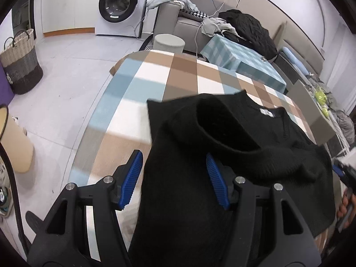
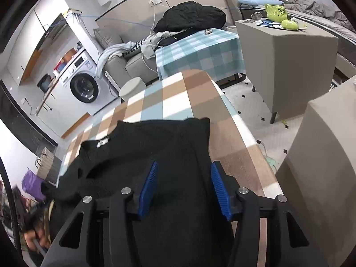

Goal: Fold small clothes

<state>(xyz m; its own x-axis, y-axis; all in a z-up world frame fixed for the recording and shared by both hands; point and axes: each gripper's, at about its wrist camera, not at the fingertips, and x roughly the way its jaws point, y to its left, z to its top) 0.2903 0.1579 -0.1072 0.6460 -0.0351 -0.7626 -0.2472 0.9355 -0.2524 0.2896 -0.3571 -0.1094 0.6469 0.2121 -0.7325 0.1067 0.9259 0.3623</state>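
Observation:
A small black knit sweater with a white neck label lies on the checked table; one sleeve is folded across its chest. My left gripper is open, its blue pads spread around the sweater's left edge. In the right wrist view the same sweater lies on the table. My right gripper is open, its blue pads either side of the sweater's right edge. Whether the pads touch the cloth is unclear.
A washing machine, a woven basket and a round stool stand beyond the table. A sofa with piled clothes and a teal checked table are behind. A grey cube with green toys stands to the right.

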